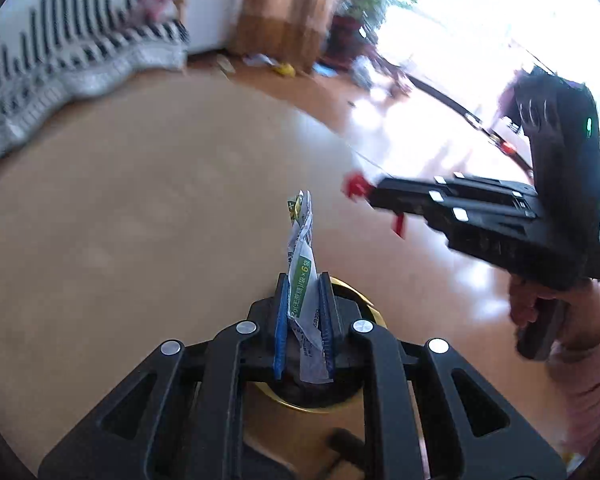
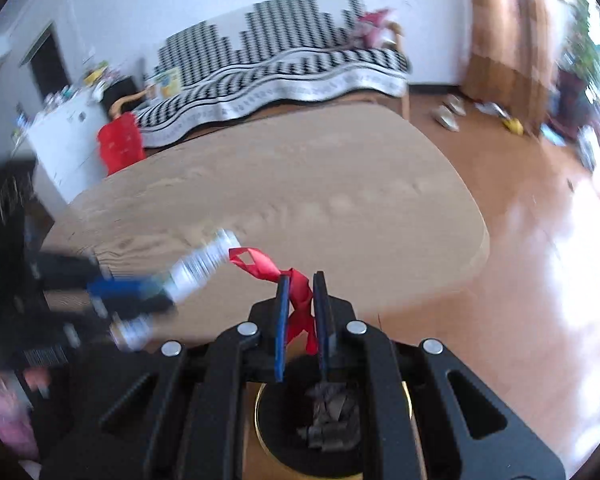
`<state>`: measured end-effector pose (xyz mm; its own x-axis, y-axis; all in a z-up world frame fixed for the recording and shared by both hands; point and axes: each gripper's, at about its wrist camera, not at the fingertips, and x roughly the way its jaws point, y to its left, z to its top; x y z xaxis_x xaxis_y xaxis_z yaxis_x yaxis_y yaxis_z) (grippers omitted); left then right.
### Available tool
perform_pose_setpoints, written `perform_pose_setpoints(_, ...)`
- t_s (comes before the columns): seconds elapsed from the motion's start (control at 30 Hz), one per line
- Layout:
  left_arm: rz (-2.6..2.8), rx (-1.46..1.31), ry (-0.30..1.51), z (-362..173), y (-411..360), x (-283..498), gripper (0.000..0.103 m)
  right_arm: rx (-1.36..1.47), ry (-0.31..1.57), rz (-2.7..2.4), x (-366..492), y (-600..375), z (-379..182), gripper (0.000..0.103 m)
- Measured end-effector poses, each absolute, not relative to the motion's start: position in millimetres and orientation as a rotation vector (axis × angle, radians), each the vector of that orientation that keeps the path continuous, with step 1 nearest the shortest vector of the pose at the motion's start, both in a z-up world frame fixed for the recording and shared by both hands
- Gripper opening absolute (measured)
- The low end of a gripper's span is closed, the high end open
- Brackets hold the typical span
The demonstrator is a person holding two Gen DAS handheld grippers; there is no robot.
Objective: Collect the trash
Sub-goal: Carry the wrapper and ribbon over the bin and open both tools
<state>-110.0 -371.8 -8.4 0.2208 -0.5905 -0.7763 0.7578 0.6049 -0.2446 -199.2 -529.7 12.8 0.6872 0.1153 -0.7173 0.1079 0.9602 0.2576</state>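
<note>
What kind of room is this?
Probably a home living room: a sofa under a black-and-white cover, tall curtains, a wooden table and slippers on the floor.

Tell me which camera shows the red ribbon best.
The right wrist view: the red ribbon sits sharp and close, pinched in the right gripper. The left wrist view shows only small, blurred red bits at that gripper's tip.

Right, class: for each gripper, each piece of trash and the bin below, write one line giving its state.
left gripper: shut on the sachet wrapper.
sachet wrapper: crumpled, clamped upright.
right gripper: shut on the red ribbon.
red ribbon: twisted, looped end sticking out past the tips.
trash bin: open, dark scraps inside.
</note>
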Motion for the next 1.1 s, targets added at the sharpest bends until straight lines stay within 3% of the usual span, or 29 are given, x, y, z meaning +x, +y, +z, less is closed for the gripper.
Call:
perform_pose_setpoints(0.33,-0.972,0.237,1.116,-142.1,-406.9,-159.3,0.014,0.597,0.98,-0.09,-273.4,-569.5,-128.4,0.013)
perform_pose_setpoints(0.4,-0.967,0.17,1.233,-161.2,-405.4,-147.2,0.014,0.625,1.004,-0.088,-278.3,-573.0,-141.7,0.012)
perform_pose_setpoints(1.1,-0.951,0.17,1.247,-162.3,-412.1,-145.4,0.014,0.68,1.039,-0.076,-233.3,-577.7,-157.8,0.013)
